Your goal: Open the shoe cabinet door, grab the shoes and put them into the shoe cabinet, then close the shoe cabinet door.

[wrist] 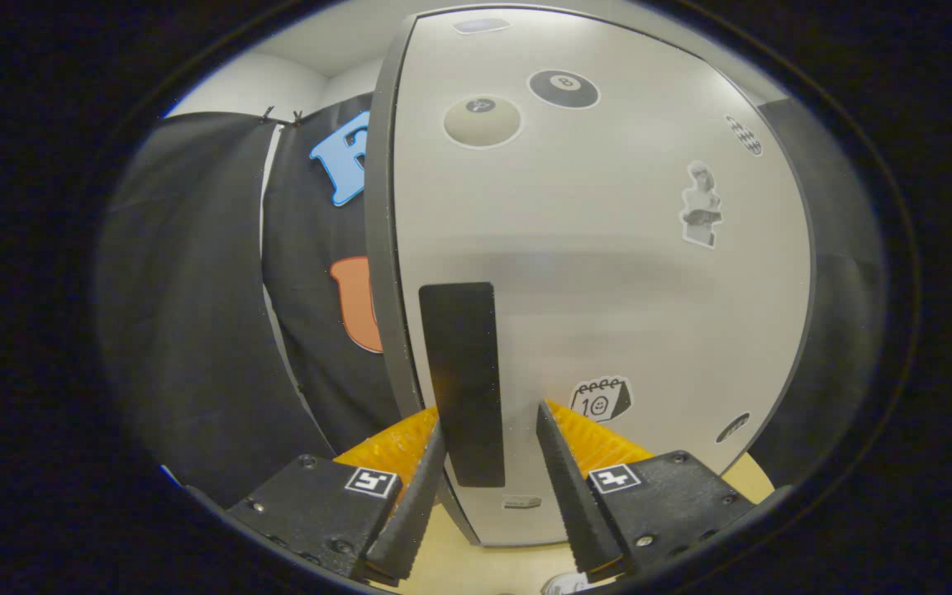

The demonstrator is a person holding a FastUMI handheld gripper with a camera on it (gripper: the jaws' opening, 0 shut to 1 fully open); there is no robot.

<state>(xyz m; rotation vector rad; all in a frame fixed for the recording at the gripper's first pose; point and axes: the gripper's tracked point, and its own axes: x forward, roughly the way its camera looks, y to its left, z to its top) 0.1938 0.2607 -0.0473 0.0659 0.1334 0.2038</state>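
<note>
Between parted claw (488, 434) fingers: black handle (464, 380), stickered cabinet door (608, 273).

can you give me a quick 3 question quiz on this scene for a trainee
1. True or false: the door is wide open.
2. What lies between the fingers of the gripper? A) a shoe B) the handle C) nothing
3. Fill in: the sticker just beyond the right finger shows a ______.

Key
1. False: the door looks shut or nearly so, its face towards the camera.
2. B: the dark upright handle sits between the open fingers, close by the left one; neither clearly presses on it.
3. Calendar.
</note>
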